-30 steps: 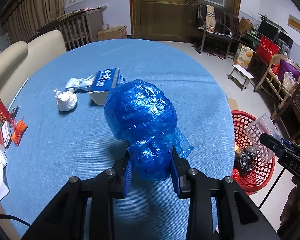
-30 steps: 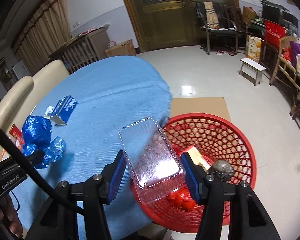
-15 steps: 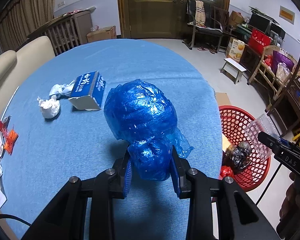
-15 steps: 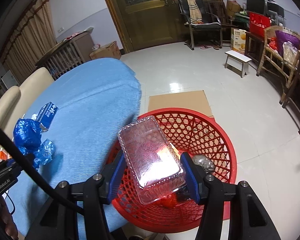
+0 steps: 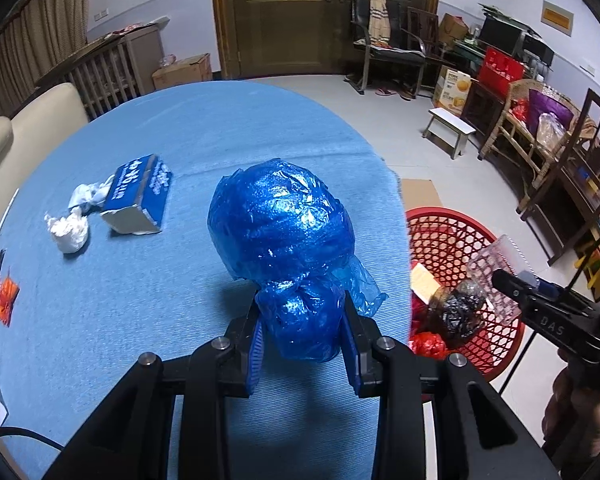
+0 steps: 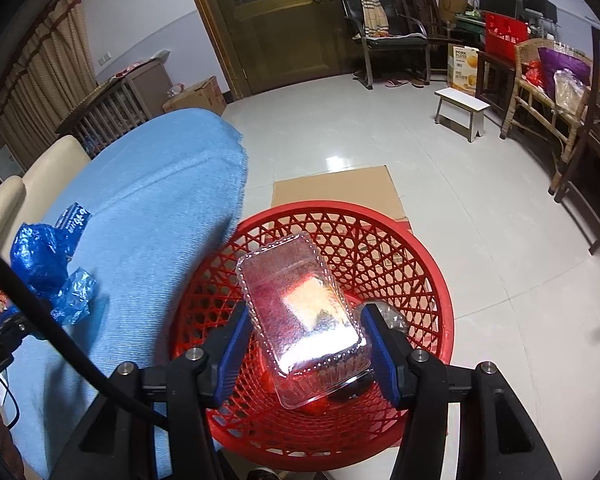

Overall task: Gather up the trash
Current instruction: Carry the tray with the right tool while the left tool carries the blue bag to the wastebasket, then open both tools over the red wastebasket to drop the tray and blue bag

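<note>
The right tool (image 6: 306, 344) is clamped on a clear plastic box (image 6: 300, 312) held directly above the red basket (image 6: 432, 276) on the floor just right of the desk (image 5: 180, 132), seemingly so that letting go drops it in. The left tool (image 5: 302, 334) is clenched on the knotted neck of a blue plastic bag (image 5: 280, 232), carried over the desk's right part, probably bound the same way. The box's cloudy lid hides its contents and much of the basket's.
</note>
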`<state>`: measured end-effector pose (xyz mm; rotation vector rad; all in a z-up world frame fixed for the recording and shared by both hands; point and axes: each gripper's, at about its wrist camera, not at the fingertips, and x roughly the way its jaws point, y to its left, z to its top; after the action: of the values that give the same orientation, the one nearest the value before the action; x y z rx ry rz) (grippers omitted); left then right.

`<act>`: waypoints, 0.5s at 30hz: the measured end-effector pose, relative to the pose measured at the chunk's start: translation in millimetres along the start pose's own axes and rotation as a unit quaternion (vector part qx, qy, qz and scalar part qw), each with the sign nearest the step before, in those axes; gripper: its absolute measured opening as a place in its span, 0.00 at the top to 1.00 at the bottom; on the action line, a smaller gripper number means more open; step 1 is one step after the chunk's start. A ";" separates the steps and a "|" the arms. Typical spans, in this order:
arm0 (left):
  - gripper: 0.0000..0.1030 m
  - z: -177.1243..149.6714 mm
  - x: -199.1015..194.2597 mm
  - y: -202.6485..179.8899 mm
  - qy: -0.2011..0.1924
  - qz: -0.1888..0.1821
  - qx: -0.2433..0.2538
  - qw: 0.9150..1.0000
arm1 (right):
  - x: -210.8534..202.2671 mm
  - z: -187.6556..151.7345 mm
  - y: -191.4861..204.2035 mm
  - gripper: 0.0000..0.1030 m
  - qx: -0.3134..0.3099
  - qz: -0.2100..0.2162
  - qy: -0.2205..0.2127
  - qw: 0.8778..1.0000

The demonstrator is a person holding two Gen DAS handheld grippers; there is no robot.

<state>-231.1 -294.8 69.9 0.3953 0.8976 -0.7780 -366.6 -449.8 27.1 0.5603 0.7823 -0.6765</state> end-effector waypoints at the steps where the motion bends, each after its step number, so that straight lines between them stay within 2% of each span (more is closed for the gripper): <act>1: 0.66 0.7 0.5 -3.5 0.000 -0.002 0.003 1.000 | 0.5 0.2 -2.0 0.43 0.003 0.000 0.000 1.000; 15: 0.66 13.3 11.7 -45.9 0.005 -0.045 0.034 0.998 | 18.1 7.6 -24.9 0.32 0.031 -0.012 0.024 0.999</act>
<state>-253.5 -338.6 68.3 0.4207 0.9046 -0.8906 -371.8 -477.3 12.3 0.6255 0.8154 -0.7134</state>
